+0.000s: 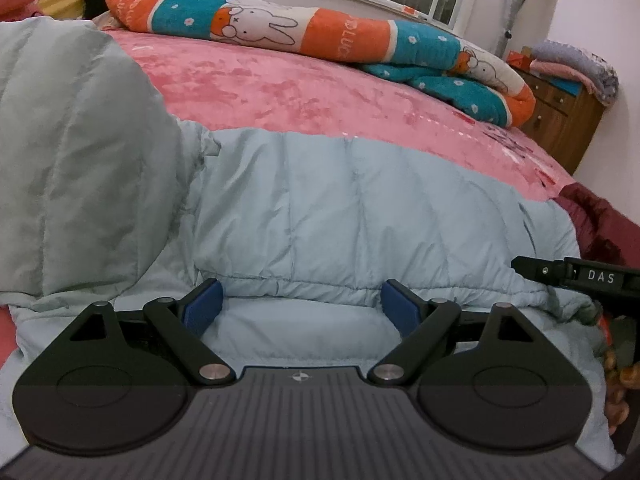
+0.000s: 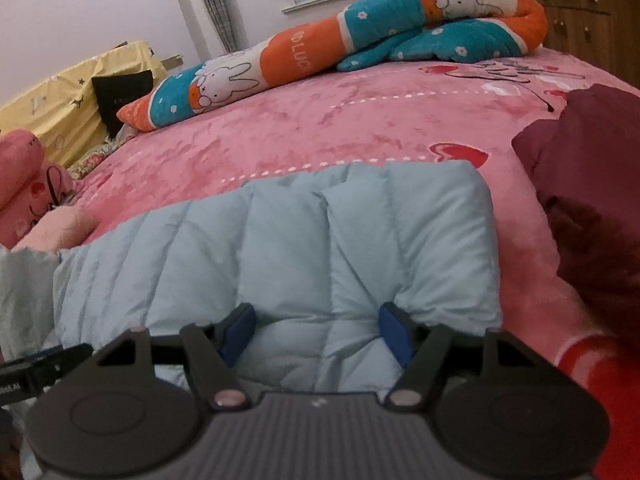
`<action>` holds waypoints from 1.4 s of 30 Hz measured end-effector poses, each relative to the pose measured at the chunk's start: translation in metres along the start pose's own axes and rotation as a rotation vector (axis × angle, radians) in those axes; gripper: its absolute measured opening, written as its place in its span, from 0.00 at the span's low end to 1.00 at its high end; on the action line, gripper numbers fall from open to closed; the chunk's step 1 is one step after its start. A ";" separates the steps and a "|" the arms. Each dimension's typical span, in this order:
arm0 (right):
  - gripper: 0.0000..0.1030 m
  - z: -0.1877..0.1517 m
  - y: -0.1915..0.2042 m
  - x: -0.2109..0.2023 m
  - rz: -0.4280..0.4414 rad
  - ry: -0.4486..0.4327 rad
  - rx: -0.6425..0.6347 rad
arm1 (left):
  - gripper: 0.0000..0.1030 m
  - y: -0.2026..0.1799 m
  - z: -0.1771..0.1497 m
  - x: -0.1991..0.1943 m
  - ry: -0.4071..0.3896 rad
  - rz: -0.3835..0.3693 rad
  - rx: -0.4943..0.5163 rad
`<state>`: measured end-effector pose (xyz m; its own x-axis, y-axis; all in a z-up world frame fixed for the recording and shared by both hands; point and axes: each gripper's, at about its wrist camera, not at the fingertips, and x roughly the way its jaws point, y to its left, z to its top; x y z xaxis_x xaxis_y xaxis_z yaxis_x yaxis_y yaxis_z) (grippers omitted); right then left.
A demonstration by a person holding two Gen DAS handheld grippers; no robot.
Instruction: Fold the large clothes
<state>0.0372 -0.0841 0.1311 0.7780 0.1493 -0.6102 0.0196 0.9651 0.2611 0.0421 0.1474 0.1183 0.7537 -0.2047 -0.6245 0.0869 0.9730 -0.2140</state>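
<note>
A pale blue quilted puffer jacket [image 1: 320,208] lies across the near side of a pink bed, with a bulky part of it raised at the left [image 1: 72,152]. My left gripper [image 1: 302,310] stands open at the jacket's near folded edge, and the fabric lies between its blue pads [image 1: 204,308] without being pinched. In the right wrist view the jacket [image 2: 320,240] ends in a squared edge on the right. My right gripper [image 2: 318,334] is open too, its pads [image 2: 396,332] spread wide with jacket fabric bulging between and over them.
A pink plush bedspread [image 1: 300,88] runs back to a rolled orange and teal rabbit blanket [image 1: 280,24]. A dark red garment [image 2: 592,184] lies right of the jacket. A wooden dresser [image 1: 560,120] stands at the bed's right. Yellow cloth [image 2: 60,108] is at the far left.
</note>
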 end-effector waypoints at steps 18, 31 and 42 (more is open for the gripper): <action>0.95 -0.018 0.022 -0.086 -0.145 -0.168 -0.027 | 1.00 -0.011 0.006 -0.069 -0.225 0.042 0.088; 0.99 -0.048 0.037 -0.141 -0.145 -0.196 0.016 | 1.00 0.016 -0.036 -0.143 -0.280 0.335 0.062; 0.99 -0.076 0.065 -0.171 -0.116 -0.155 -0.071 | 1.00 0.062 -0.057 -0.174 -0.275 0.537 0.040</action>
<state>-0.1422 -0.0305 0.1956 0.8604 0.0067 -0.5096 0.0747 0.9874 0.1392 -0.1208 0.2375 0.1711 0.8394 0.3464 -0.4189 -0.3323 0.9369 0.1090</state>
